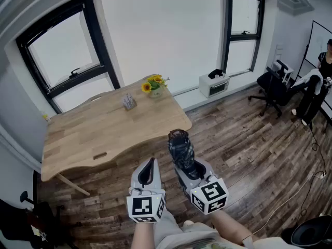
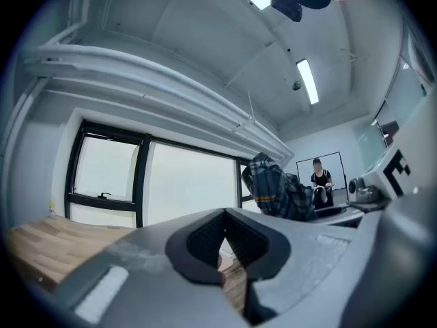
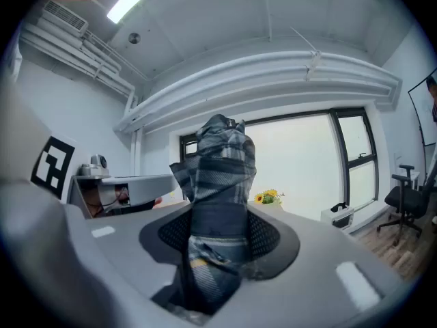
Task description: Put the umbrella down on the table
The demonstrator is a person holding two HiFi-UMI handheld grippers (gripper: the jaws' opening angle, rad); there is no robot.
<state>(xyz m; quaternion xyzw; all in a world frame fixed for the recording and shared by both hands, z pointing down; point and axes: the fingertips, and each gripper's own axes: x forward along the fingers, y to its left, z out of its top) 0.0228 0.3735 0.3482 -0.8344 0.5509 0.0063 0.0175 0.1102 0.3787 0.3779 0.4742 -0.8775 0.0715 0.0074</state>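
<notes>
Carrying stage of the task, seen from the head view and both gripper views. The umbrella (image 1: 181,148), folded and wrapped in plaid cloth, is not yet on the table (image 1: 93,134). It is held in the air over the wooden floor (image 1: 249,154), close to the table's near right corner and off its top.

The right gripper (image 1: 191,171) grasps the umbrella. Its fingers (image 3: 270,241) are clenched on the lower part of the bundle, one pad on each side. The greater part of the umbrella sticks out past the fingertips, with the free end pointing toward the table corner and the window. A shorter part runs back between the fingers toward the gripper body.

The left gripper (image 1: 149,171) is beside it on the person's left. Its fingers (image 2: 205,241) are closed together with nothing between them, and they do not touch the umbrella.

Judged progress: the pick-up is done. What is left is carrying the umbrella over the tabletop, lowering it and letting go. Flowers (image 1: 154,84) stand at the far right corner, and the near part of the top is bare.
</notes>
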